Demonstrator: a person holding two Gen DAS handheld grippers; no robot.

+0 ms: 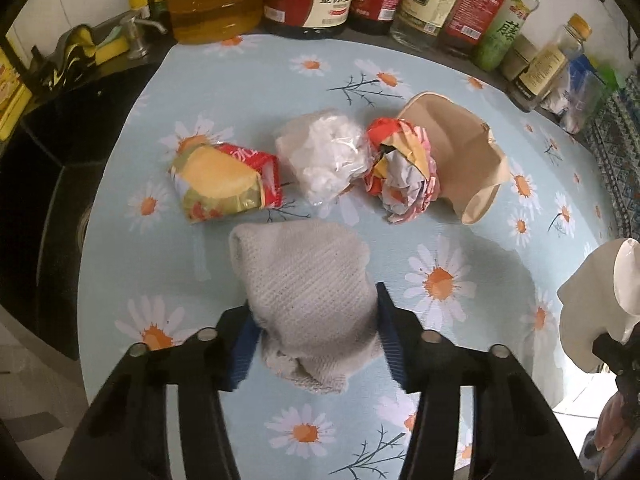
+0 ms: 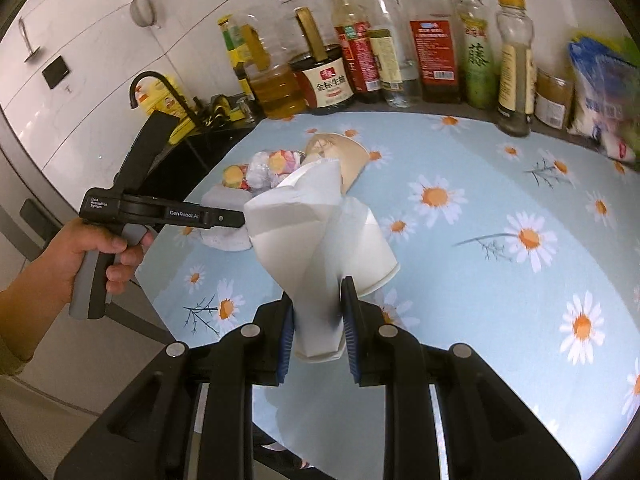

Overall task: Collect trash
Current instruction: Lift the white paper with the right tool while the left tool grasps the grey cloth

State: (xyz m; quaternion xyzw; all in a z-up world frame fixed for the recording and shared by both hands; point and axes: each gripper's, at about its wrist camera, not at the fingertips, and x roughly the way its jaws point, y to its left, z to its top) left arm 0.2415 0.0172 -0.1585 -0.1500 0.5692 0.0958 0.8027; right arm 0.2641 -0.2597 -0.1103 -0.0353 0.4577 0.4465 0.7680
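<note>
On the daisy-print tablecloth before a row of bottles, the left gripper clamps a grey rag; the right gripper grips what looks like a crushed white paper cup.

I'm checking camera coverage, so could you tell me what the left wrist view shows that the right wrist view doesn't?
Only the left wrist view: the left gripper closed on a grey knitted cloth.

Only the right wrist view: a hand on the left gripper's handle, and the right gripper clamping a flattened white paper cup.

Both: the daisy tablecloth, crumpled wrappers, a brown paper cup and the bottle row.
</note>
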